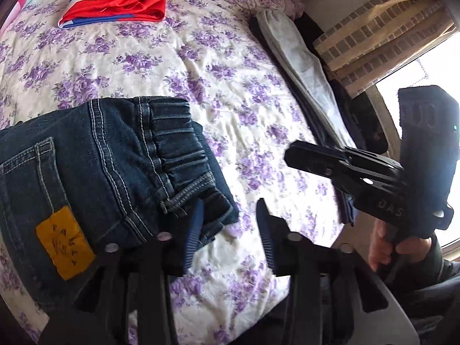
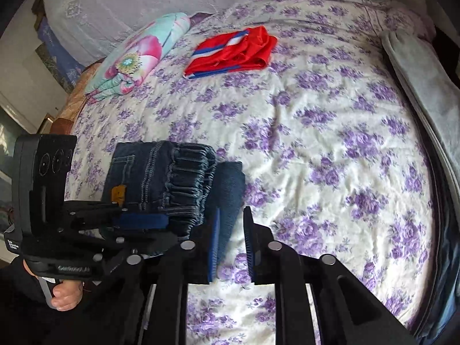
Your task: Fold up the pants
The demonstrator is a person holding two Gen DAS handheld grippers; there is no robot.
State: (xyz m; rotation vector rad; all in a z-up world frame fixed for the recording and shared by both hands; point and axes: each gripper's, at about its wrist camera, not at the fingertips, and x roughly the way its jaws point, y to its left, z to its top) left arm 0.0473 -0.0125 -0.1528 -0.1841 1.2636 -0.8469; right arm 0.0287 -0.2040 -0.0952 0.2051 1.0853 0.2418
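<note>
The left gripper (image 1: 230, 230) hangs with its jaws spread and nothing between them, one blue pad just beside the corner of the folded pants (image 1: 109, 166) at nine o'clock; the right gripper (image 2: 231, 241), at three o'clock, is also released and empty. The dark denim pants lie as a compact bundle on the floral bedsheet (image 2: 316, 143) — waistband up, folding seemingly done. Best lift both grippers straight away so no pad drags the top layer; red shorts (image 1: 115, 0) rest at twelve o'clock, well apart.

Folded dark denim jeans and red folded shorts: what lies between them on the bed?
Only bare purple-flowered bedsheet between jeans and shorts, in both views.
</note>
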